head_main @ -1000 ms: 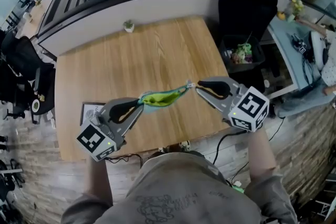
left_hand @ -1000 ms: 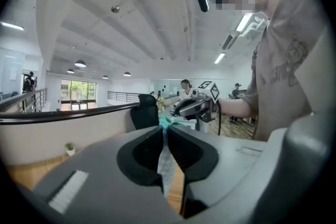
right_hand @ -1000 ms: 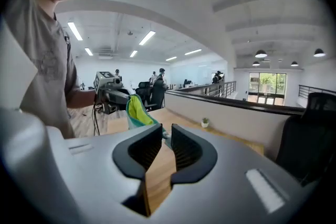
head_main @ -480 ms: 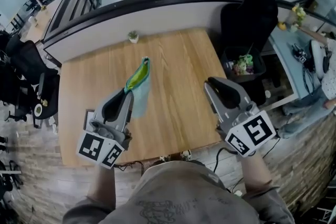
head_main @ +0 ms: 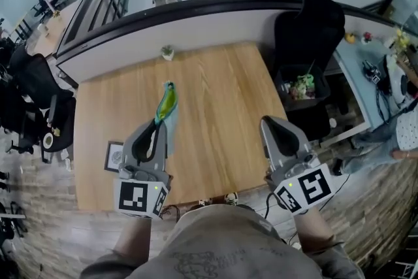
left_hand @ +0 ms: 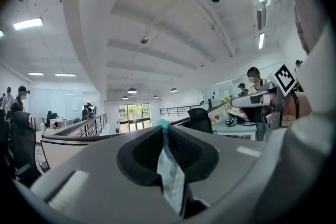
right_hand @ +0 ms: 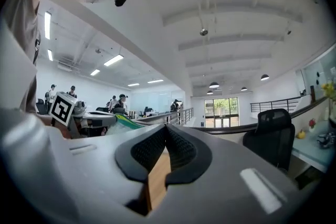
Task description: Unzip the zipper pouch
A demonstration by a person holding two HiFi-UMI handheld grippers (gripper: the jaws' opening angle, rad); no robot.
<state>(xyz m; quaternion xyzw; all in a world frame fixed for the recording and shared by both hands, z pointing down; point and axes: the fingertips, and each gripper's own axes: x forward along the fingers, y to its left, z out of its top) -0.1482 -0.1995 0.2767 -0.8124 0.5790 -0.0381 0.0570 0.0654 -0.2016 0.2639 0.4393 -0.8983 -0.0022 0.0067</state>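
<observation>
Most looks done: pouch (head_main: 167,101) seems unzipped, hard to confirm; your left gripper (head_main: 160,125) clamps it, right gripper (head_main: 268,121) clenched empty.

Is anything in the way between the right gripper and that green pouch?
Nothing visible. The pouch is held by the left gripper; the right gripper, whose jaws have just closed on nothing, sits apart, only table showing between.

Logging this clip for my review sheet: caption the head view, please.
Left claw holds a green pouch by one end over the wooden table; right claw, just closed, empty.
</observation>
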